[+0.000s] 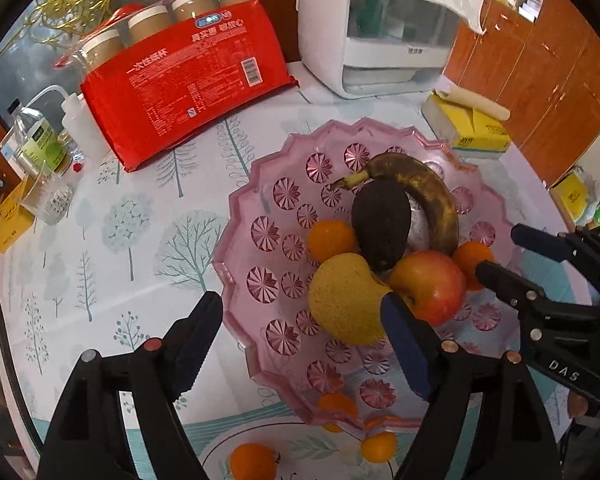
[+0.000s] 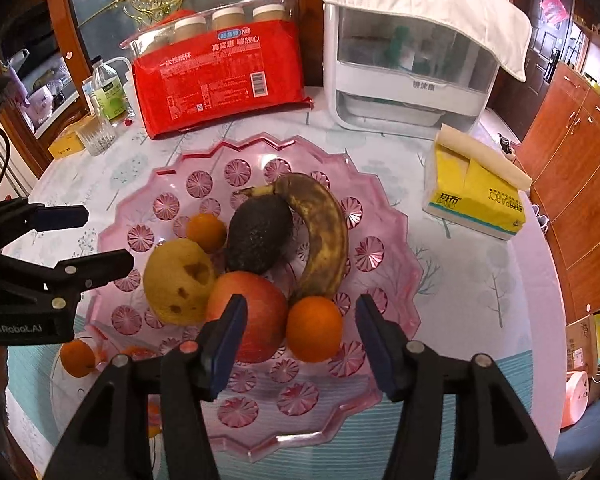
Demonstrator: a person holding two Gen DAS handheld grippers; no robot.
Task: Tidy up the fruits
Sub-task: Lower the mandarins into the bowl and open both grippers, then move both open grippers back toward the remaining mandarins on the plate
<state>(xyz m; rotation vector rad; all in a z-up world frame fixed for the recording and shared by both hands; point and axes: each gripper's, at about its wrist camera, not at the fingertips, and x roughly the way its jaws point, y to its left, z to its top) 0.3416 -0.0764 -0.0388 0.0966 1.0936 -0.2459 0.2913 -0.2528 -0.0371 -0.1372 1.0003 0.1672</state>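
Both grippers, left gripper (image 1: 302,316) and right gripper (image 2: 302,314), released, jaws apart over pink bowl (image 2: 384,216) of fruit

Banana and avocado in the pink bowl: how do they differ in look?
The banana is long, curved and yellow-brown with dark blotches; the avocado is stubby, pear-shaped and near-black all over. The banana arches around the avocado's side. Both lie flat in the pink bowl, touching.
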